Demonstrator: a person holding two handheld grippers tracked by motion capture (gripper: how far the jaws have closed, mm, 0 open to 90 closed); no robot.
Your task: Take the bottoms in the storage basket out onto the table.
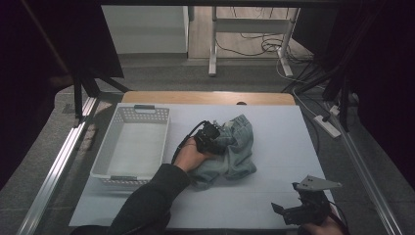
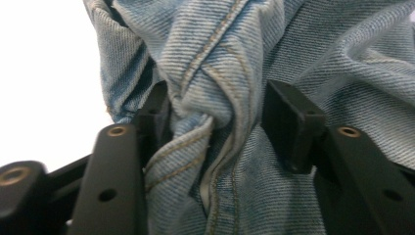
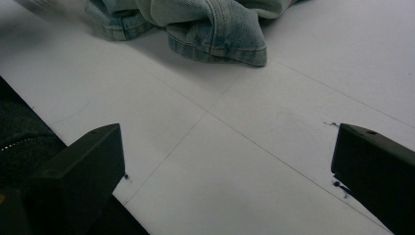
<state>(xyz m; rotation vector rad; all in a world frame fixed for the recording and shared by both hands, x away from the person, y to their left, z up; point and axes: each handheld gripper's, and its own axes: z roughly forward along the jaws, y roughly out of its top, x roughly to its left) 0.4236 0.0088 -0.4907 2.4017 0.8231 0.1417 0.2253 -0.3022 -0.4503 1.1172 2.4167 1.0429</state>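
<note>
Jeans (image 1: 230, 152) lie crumpled mid-table beside the white basket (image 1: 108, 161), which holds nothing, so transfer looks barely begun: left gripper (image 1: 211, 137) pinches a seam fold, right gripper (image 1: 288, 211) waits spread wide, holding nothing, well apart.

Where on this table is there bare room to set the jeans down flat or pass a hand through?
Free: the white sheet right of the jeans, the near strip between them and the right gripper, and inside the basket. Crowded: mid-table, where the left gripper grips the crumpled denim beside the basket.
</note>
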